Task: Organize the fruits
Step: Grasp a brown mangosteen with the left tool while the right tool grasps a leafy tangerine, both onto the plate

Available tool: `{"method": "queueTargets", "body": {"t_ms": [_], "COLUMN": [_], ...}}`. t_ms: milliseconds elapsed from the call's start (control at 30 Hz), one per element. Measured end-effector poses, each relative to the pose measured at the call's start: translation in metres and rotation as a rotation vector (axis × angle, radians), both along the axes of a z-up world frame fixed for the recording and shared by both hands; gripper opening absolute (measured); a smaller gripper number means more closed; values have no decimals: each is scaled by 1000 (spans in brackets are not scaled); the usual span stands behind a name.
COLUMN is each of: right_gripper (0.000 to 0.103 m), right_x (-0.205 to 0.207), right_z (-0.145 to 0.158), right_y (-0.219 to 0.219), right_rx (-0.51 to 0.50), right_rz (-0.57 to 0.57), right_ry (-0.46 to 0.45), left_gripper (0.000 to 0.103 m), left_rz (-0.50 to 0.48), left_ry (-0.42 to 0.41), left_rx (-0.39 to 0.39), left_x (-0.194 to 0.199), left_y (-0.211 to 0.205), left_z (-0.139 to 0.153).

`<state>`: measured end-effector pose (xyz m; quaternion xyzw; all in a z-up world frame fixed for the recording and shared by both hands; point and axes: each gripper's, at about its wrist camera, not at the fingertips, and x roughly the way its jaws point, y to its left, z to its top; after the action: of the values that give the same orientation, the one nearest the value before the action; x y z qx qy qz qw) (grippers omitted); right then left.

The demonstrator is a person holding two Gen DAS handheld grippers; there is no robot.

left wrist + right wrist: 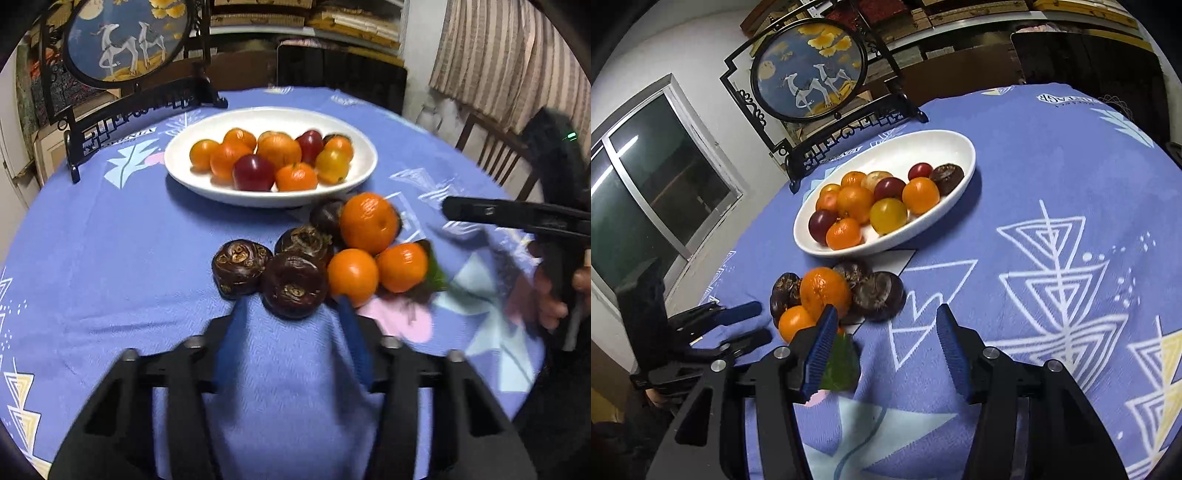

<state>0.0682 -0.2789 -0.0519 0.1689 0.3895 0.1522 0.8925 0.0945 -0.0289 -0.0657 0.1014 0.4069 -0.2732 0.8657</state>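
Observation:
A white oval bowl (184, 173) (953, 147) holds several oranges, red plums and a yellow fruit. In front of it on the blue cloth lies a loose cluster: three oranges (367, 221) (823, 290) and several dark brown fruits (293, 284) (879, 295), one orange with a green leaf (842, 363). My left gripper (291, 321) is open and empty, just short of the nearest brown fruit. My right gripper (886, 343) is open and empty, right of the cluster; its left finger is beside the oranges. It shows at the right edge of the left wrist view (491, 214).
A round blue-clothed table (110, 240) (1052, 166) carries everything. A black-framed round deer screen (122, 40) (812, 70) stands behind the bowl. A wooden chair (495, 147) is at the far right edge; a window (646, 177) is on the left wall.

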Motion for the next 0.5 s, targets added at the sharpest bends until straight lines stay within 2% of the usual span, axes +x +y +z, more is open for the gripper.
{"method": "queueTargets", "body": {"t_ms": [33,200,300,367,433,500], "right_gripper": [56,56,56,56,56,56], "right_x": [-1,-4,-5,-6,-7,-9], "right_z": [-1,0,0,0,0,1], "right_y": [0,0,3,6,12,19], "right_rx": [4,6,5,0,-6,-16], "right_rz": [-2,3,18,32,58,84], "right_ry": [0,-4,-3,0,5,4], "left_gripper": [34,34,43,58,65,66], "left_rz": [-3,12,30,47,61,62], "left_ry": [23,13,13,1,-18,-22], "left_rx": [7,28,21,8,-15,-26], "left_x": [4,12,18,22,26,29], "left_y": [-4,-11,-12,-10,-10,-9], "left_z": [-3,-4,-3,0,4,5]}}
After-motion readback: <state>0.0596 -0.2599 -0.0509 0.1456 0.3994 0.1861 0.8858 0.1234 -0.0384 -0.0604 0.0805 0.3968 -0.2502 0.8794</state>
